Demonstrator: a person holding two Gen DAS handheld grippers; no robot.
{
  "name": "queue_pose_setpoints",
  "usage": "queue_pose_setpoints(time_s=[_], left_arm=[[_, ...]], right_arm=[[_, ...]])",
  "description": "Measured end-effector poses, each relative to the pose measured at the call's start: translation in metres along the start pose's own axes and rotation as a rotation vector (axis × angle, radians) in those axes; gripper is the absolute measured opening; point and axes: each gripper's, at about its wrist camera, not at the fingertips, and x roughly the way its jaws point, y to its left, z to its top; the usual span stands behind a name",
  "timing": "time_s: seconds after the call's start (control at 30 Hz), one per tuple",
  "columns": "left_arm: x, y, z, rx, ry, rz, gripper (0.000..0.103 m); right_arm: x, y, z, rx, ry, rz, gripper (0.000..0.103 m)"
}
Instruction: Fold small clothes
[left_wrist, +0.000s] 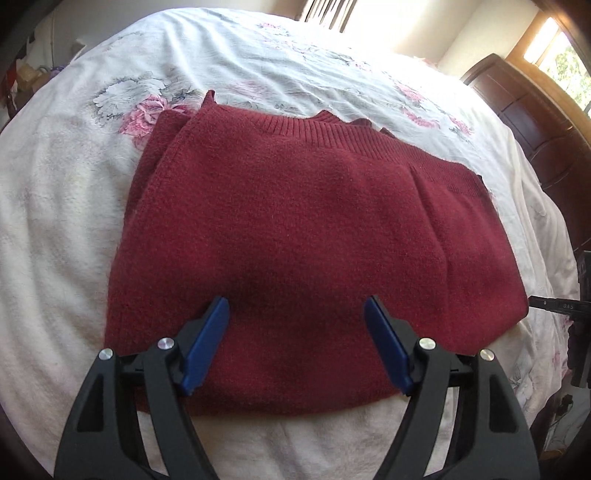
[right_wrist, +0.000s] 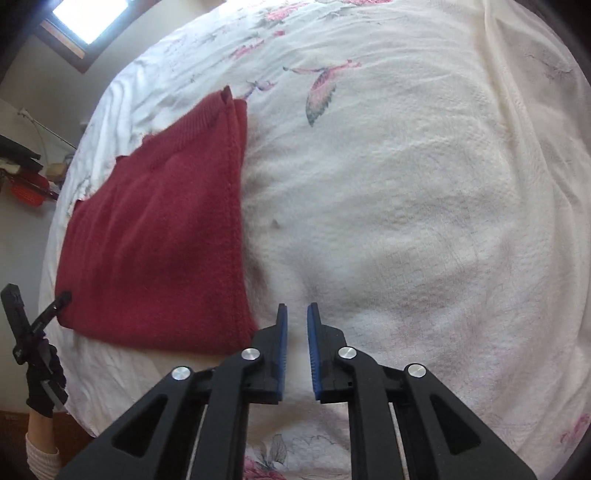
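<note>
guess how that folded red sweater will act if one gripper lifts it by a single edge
The red sweater looks like soft fuzzy knit, so it would probably droop. It lies in loose stacked layers, so a one-edge lift likely undoes the fold. Its nap probably grips the bedspread, so a push may bunch it.

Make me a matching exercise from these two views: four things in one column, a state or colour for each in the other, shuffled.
Things:
1. left gripper
2. right gripper
3. sweater
4. bedspread

States:
a. white with pink flowers
b. dark red, folded flat
c. jaws wide apart, empty
d. jaws nearly together, empty

Pairs: 1-c, 2-d, 3-b, 4-a
</note>
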Motion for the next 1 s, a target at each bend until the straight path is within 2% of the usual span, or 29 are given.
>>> queue_pose_setpoints(time_s=[0.07, 0.1, 0.23, 0.33, 0.43, 0.5, 0.53, 0.57, 0.6, 0.77, 1.0], left_arm=[[-0.004, -0.007, 0.007, 0.006, -0.018, 0.011, 0.078], [-0.004, -0.009, 0.010, 0.003, -0.023, 0.018, 0.082], [0.003, -0.014, 0.017, -0.031, -0.027, 0.009, 0.084], [0.016, -0.011, 0.018, -0.051, -0.008, 0.010, 0.085], [0.024, -0.009, 0.017, -0.050, -0.003, 0.019, 0.085], [0.027, -0.010, 0.018, -0.028, -0.001, 0.024, 0.086], [0.029, -0.010, 0.017, -0.015, 0.000, 0.025, 0.086], [0.030, -0.010, 0.017, -0.003, 0.001, 0.026, 0.087], [0.032, -0.010, 0.015, 0.006, 0.003, 0.027, 0.088], [0.038, -0.013, 0.009, 0.055, 0.001, 0.043, 0.088], [0.036, -0.007, 0.009, 0.039, -0.004, 0.014, 0.088]], right_arm=[[-0.005, 0.008, 0.010, 0.010, -0.016, 0.052, 0.039], [-0.004, 0.012, 0.015, 0.009, -0.019, 0.071, 0.042], [0.014, 0.019, 0.025, 0.010, 0.018, 0.139, 0.045], [0.039, 0.023, 0.028, -0.001, 0.056, 0.128, 0.045], [0.059, 0.015, 0.025, 0.039, 0.075, 0.170, 0.046], [0.065, 0.013, 0.026, 0.047, 0.070, 0.180, 0.041], [0.066, 0.015, 0.026, 0.034, 0.066, 0.179, 0.034], [0.065, 0.019, 0.026, 0.013, 0.062, 0.174, 0.022], [0.064, 0.025, 0.026, -0.013, 0.058, 0.158, 0.020], [0.060, 0.065, 0.022, -0.215, 0.013, -0.048, 0.016], [0.063, 0.079, 0.018, -0.258, -0.004, -0.136, 0.015]])
